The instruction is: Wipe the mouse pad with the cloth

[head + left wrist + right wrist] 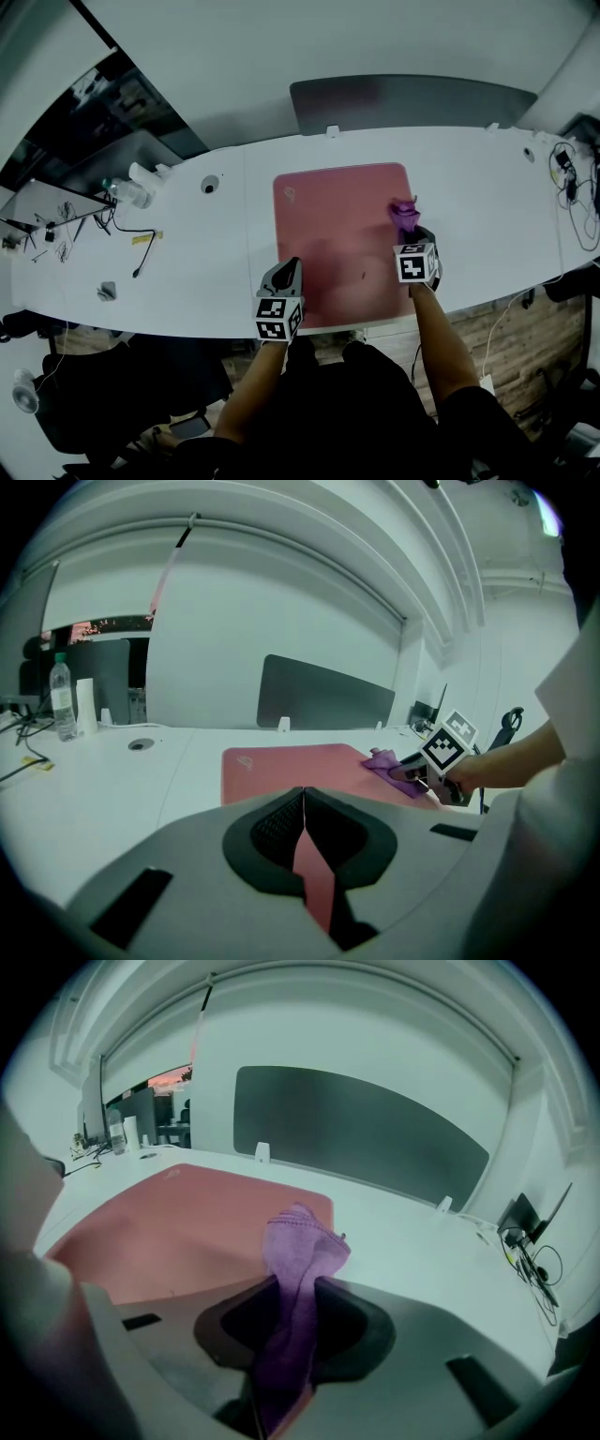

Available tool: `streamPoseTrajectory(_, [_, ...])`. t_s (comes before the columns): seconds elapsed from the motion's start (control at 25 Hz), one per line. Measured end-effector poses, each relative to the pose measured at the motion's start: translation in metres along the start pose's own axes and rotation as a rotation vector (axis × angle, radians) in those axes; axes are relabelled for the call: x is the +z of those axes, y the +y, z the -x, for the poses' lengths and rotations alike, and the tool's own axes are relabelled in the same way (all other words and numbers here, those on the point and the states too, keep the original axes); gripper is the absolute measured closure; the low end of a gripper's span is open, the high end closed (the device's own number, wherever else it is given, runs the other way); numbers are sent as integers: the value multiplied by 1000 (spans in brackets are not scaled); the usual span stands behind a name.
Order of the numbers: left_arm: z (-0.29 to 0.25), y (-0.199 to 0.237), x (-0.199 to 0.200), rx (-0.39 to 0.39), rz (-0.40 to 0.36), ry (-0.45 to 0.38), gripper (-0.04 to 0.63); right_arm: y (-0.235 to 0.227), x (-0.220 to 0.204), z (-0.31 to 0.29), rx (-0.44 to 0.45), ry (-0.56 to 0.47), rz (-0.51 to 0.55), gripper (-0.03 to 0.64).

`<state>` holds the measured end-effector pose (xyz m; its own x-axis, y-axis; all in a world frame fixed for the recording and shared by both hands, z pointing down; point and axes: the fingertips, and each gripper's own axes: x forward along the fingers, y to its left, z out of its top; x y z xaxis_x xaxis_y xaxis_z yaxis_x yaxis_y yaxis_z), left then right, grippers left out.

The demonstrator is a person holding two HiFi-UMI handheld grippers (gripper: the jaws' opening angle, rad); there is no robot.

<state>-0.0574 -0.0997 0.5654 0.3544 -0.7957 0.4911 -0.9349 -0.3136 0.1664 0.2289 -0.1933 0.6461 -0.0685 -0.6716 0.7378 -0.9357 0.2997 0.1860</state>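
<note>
A long white desk (187,272) is stretching across the middle of the head view, with a dark grey divider panel (412,98) standing along its far edge. The pink mouse pad (337,234) is lying flat at the centre of the desk, its near edge close to the person.

The left gripper (292,270) is sitting at the pad's lower left edge; its jaws are pressed together with nothing between them. Whether it is bearing down on the pad is not clear.

The right gripper (413,231) is working at the right side of the pad, its jaws clamping a purple cloth (405,214). The cloth is sticking out past the fingertips in a bunched fold, with its free end lying on the pad near the right edge.

The wiping looks barely begun, since most of the pad lies to the left of the cloth. To do it well, the right gripper should be tilting low so the fold flattens against the surface, then sweeping in overlapping passes toward the left, while the left gripper is pinning the pad against sliding.
</note>
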Motion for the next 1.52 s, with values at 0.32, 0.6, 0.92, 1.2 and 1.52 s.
streamPoseTrajectory(0.32, [11,-5,-2,-7,4,-11,572,-22,-4,1,-26,14,-64,506])
streamPoseTrajectory(0.6, [26,11,-9,26,18,-10,572,20,32,27,43,-97,-90,508])
streamPoseTrajectory(0.92, [43,36,-13,58,43,-30,572,128,51,43,223,-118,-43,508])
streamPoseTrajectory(1.2, [59,61,-28,95,86,-27,572,230,52,63,390,-106,22,508])
streamPoseTrajectory(1.52, [73,77,-48,125,98,8,572,311,44,80,515,-86,77,505])
